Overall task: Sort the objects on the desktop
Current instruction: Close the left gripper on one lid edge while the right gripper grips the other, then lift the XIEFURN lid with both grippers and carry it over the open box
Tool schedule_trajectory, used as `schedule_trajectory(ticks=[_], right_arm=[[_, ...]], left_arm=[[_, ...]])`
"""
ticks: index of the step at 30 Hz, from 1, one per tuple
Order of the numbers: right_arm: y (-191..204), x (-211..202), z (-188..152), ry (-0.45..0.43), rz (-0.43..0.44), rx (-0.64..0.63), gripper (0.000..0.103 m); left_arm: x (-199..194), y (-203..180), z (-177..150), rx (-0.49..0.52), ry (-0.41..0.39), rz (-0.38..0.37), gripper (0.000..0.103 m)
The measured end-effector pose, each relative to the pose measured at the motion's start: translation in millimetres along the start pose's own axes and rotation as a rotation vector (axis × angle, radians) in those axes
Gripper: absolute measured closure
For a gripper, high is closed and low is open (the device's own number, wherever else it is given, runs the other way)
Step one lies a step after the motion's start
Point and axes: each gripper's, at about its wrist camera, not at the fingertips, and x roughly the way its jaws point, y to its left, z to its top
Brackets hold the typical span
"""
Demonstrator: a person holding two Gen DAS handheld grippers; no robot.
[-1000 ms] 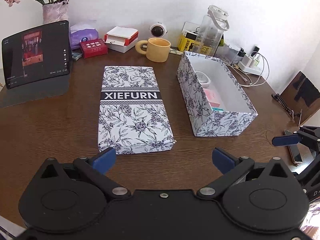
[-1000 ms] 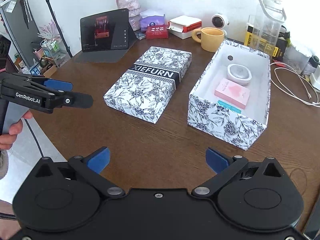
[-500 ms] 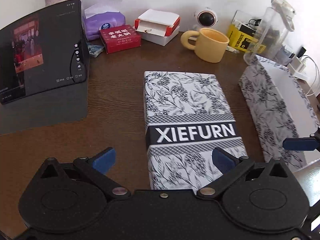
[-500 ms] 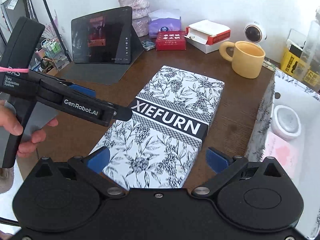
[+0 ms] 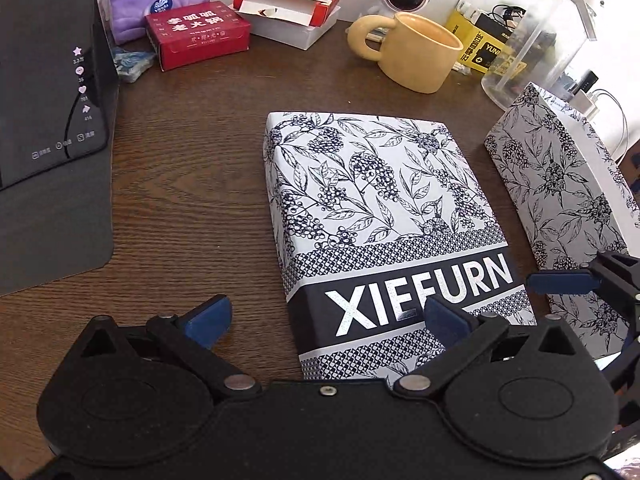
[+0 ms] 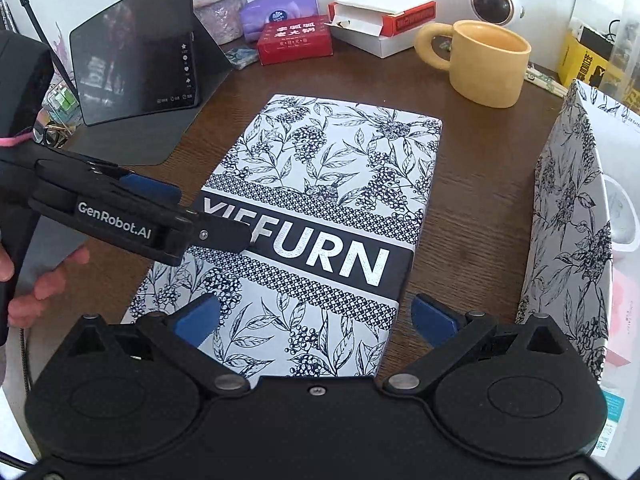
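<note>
1. Both grippers have closed in on the patterned lid [image 5: 384, 216] since a second ago, when they hung back near the edge of the surface [image 5: 192, 184] with the lid and the open box in full view; now the lid fills both wrist views.
2. This lid, printed XIEFURN, lies flat and top-up on the surface, just beside the open box [image 6: 572, 216] and not on it, so the box is uncovered.
3. That box stands upright to the lid's right; a white round thing [image 6: 622, 220] and a pink packet [image 6: 624, 320] show inside it, which suggests sorted things are kept there.
4. Judging by the approach, the lid is the likely target, perhaps to cover the box.
5. Left gripper [image 5: 326, 316] hangs over the lid's left long edge with its jaws spread wide, one finger above the bare surface and one above the print, holding nothing.
6. Right gripper [image 6: 316, 316] sits at the lid's near end, jaws likewise spread and empty, wide enough to straddle most of the lid's width.
7. Yellow mug [image 5: 416, 52], red carton [image 5: 198, 32] and tablet [image 6: 132, 48] stand along the back, apart from the lid.
</note>
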Motion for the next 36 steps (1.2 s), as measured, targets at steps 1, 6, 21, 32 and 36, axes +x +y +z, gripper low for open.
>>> schedule_trajectory(ticks=[1, 6, 21, 32, 36], right_arm=[[-0.2, 0.6, -2.0, -0.012, 0.003, 0.008, 0.0], [-1.3, 3.6, -12.3, -0.071, 0.02, 0.045, 0.0], [-4.7, 12.6, -43.0, -0.247, 0.071, 0.158, 0.0], [-13.0, 13.1, -33.2, -0.186, 0.078, 0.19, 0.0], [-17.5, 16.5, -27.5, -0.136, 0.098, 0.207, 0.0]], left_arm=[[2.0, 0.5, 0.0, -0.005, 0.001, -0.013, 0.0], [7.9, 4.1, -1.2, -0.047, -0.002, -0.067, 0.0], [4.1, -2.3, -12.8, -0.092, -0.054, -0.032, 0.0], [4.2, -2.7, -11.8, -0.108, -0.049, -0.022, 0.0], [7.0, -8.1, -8.2, -0.1, -0.018, -0.03, 0.0]])
